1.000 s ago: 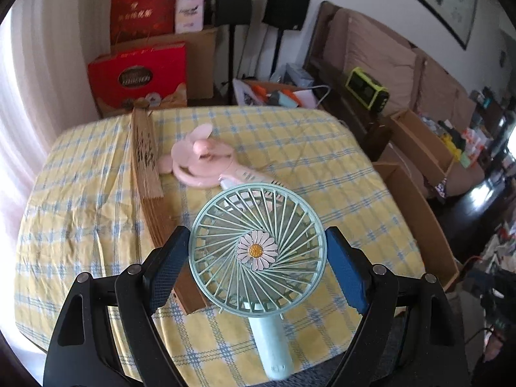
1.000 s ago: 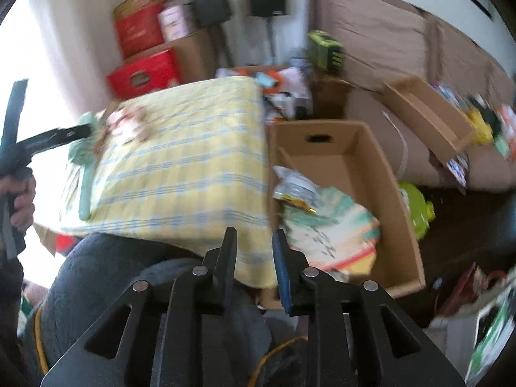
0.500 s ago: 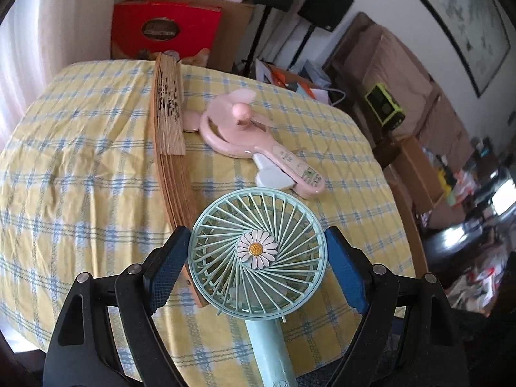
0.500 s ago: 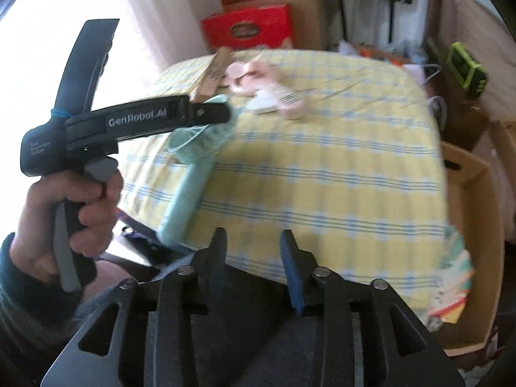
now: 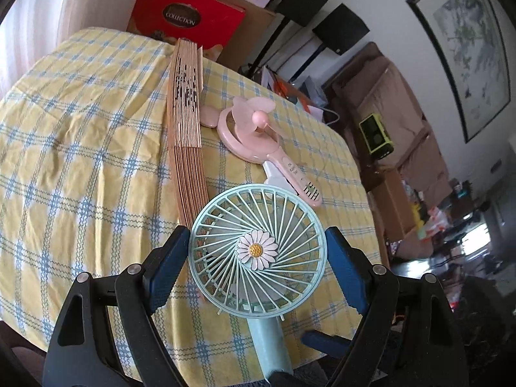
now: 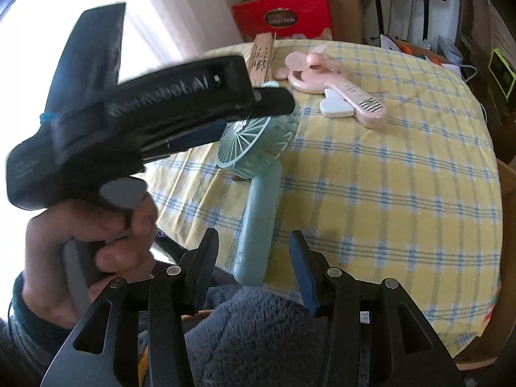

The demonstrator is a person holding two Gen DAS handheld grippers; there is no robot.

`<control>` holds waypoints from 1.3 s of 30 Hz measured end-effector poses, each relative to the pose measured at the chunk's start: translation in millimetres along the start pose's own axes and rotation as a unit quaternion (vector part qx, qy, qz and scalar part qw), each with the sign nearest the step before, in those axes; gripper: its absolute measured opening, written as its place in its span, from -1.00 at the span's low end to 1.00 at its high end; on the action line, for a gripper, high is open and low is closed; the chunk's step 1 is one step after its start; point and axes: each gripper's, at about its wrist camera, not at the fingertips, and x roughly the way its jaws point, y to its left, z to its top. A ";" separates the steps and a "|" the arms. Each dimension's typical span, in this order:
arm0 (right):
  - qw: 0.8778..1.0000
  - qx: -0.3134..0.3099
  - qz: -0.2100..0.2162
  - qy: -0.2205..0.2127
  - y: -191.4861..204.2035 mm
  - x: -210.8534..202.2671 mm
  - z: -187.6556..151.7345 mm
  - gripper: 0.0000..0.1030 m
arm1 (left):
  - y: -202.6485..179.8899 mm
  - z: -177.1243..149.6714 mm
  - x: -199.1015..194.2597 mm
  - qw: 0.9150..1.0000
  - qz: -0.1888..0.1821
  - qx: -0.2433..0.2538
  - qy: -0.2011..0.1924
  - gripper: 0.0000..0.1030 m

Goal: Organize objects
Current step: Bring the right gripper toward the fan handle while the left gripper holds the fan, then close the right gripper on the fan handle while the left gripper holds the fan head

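A mint green handheld fan (image 5: 256, 251) with a daisy on its grille hangs over the near edge of the table, and my left gripper (image 5: 256, 246) is shut on its round head. Its handle (image 6: 258, 225) points down toward me. My right gripper (image 6: 253, 241) is open, and the lower handle sits between its blue pads with a gap on each side. One right finger (image 5: 325, 339) shows beside the handle in the left wrist view. On the yellow checked tablecloth (image 5: 80, 135) lie a folded wooden fan (image 5: 187, 129) and a pink handheld fan (image 5: 254, 135).
A hand (image 6: 106, 242) grips the left tool at the left. A white heart-shaped piece (image 6: 335, 106) lies by the pink fan's handle. A red box (image 5: 183, 22) stands behind the table, a cardboard box (image 6: 508, 190) to its right. Blue fleece (image 6: 251, 338) lies under my right gripper.
My right gripper swung left from the cardboard box to the mint fan's handle and its jaws widened. My left gripper rolled and carried the fan lower over the table.
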 end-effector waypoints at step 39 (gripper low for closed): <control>0.994 0.049 -0.088 -0.042 -96.0 -43.9 -14.1 -0.86 | -63.3 -74.3 -2.9 0.932 0.037 0.312 0.180 0.60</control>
